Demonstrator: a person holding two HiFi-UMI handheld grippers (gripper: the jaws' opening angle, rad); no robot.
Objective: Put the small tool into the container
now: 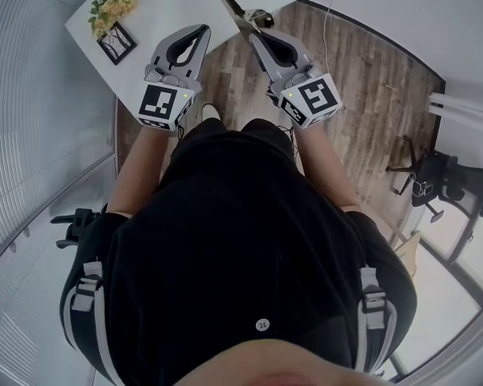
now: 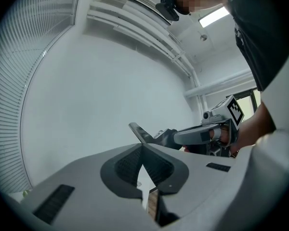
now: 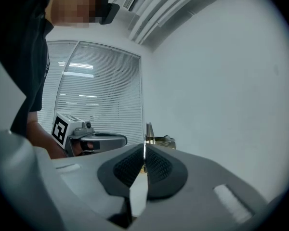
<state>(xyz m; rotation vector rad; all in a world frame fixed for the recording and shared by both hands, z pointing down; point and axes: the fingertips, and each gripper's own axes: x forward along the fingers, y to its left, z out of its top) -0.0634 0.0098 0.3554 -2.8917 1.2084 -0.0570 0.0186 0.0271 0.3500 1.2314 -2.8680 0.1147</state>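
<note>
White worktop (image 1: 157, 10), upper frame. Right hand-held gripper (image 1: 255, 30) pinches small tool (image 1: 232, 5) near one end — it could pivot loose; left hand-held gripper (image 1: 203, 30) closed, empty.

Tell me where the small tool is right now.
Head view, top centre: the small tool is clamped in the right gripper, sticking out past its tips toward the white table.
</note>
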